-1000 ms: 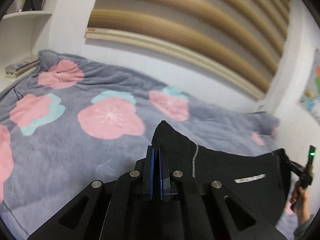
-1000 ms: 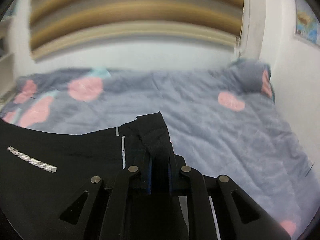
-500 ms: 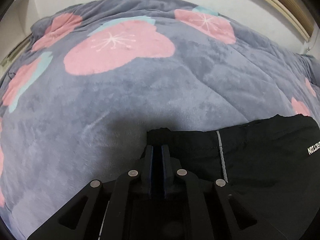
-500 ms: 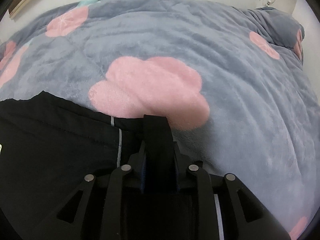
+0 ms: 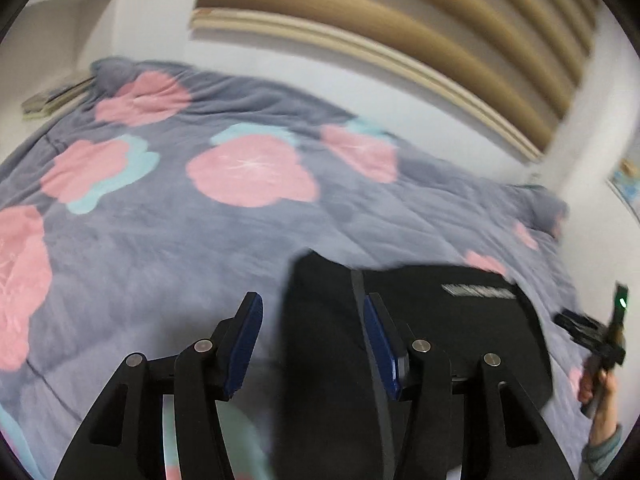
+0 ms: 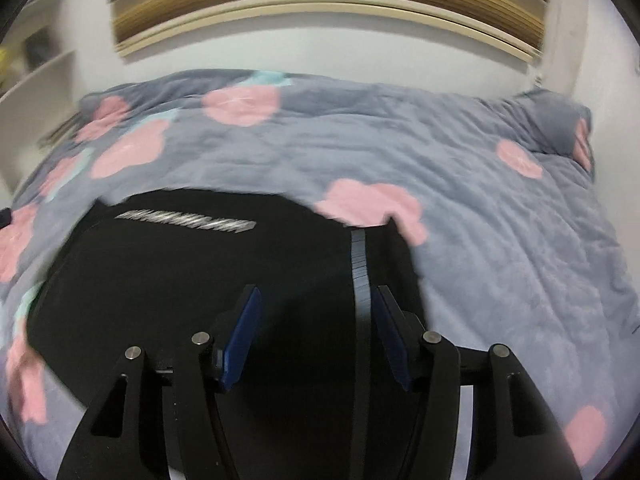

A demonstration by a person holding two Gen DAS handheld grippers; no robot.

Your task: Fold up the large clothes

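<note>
A black garment [image 5: 432, 332] with a white printed strip and a grey seam stripe lies flat on the grey flowered blanket [image 5: 168, 248]. It also shows in the right wrist view [image 6: 208, 276]. My left gripper [image 5: 312, 344] is open and empty, raised over the garment's left edge. My right gripper [image 6: 314, 336] is open and empty, raised over the garment's right edge. The right gripper also shows at the far right of the left wrist view [image 5: 596, 336], held in a hand.
The blanket [image 6: 500, 248] covers the whole bed. A white wall with a wooden slatted headboard [image 5: 400, 28] runs behind it. White shelves [image 5: 60, 12] stand at the far left, with flat items [image 5: 52, 96] at the bed's far left corner.
Both grippers were shut on the garment's corners and lowered them to the blanket. Now both have opened, let go and lifted back, and the garment lies flat.
</note>
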